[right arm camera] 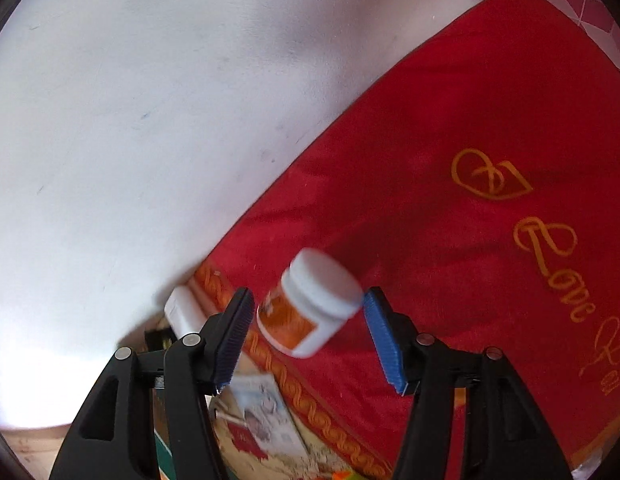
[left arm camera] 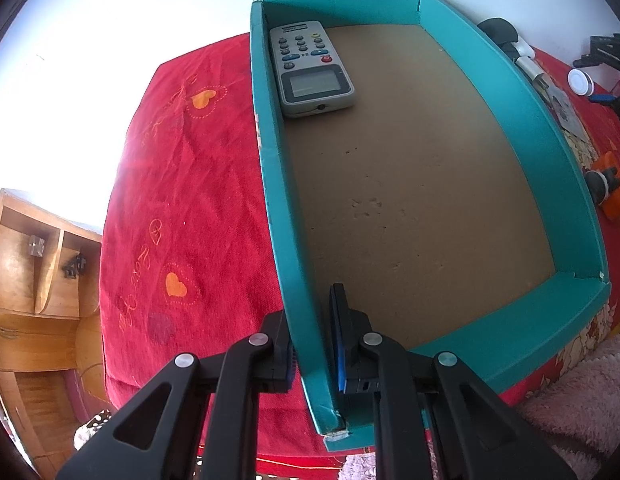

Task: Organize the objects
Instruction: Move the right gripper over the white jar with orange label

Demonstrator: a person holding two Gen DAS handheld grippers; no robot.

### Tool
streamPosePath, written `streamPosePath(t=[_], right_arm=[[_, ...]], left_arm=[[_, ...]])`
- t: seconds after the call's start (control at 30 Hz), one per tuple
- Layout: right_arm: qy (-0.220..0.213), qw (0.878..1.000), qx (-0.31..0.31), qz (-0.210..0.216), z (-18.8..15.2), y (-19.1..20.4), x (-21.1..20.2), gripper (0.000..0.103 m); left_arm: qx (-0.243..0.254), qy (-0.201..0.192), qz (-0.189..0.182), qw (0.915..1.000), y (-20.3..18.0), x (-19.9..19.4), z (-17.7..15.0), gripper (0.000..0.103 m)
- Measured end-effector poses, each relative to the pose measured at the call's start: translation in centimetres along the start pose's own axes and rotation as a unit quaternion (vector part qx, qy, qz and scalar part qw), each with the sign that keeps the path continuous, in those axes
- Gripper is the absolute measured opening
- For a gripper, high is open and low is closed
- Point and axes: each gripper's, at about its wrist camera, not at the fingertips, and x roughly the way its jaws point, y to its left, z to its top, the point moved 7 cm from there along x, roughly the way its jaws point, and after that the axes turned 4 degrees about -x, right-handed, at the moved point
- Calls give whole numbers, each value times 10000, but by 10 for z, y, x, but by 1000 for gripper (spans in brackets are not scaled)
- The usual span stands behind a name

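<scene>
Left gripper (left arm camera: 314, 344), jaws clamped on teal box (left arm camera: 288, 240) wall; remote (left arm camera: 310, 66) inside, far corner. Right gripper (right arm camera: 310, 332), jaws wide apart around blurred jar (right arm camera: 310, 304), possibly untouched, above red cloth (right arm camera: 450, 140).

Bright daylight; wall (left arm camera: 90, 40) blown out, jar (right arm camera: 314, 304) motion-blurred, fisheye edges bent.

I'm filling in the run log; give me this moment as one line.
left gripper: shut on teal box wall | remote: inside box | right gripper: open around white jar, not clamped
</scene>
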Motion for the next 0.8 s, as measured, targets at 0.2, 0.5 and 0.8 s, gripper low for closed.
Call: streamPosePath(t=[0.2,0.5,0.8], right_arm=[[-139,9996,-192,-178,8,5,4,51],[-658,9584,-2513,-1181,-26,61,-5,48],[-609,9334,-3257,-1379,-74,77,3,45]], left_arm=[[-116,17,22,9999,2,0,0,12],[-128,20,22,9999,3,-1,0,12],[-91,-23,1,10000,2,-2,-3,12]])
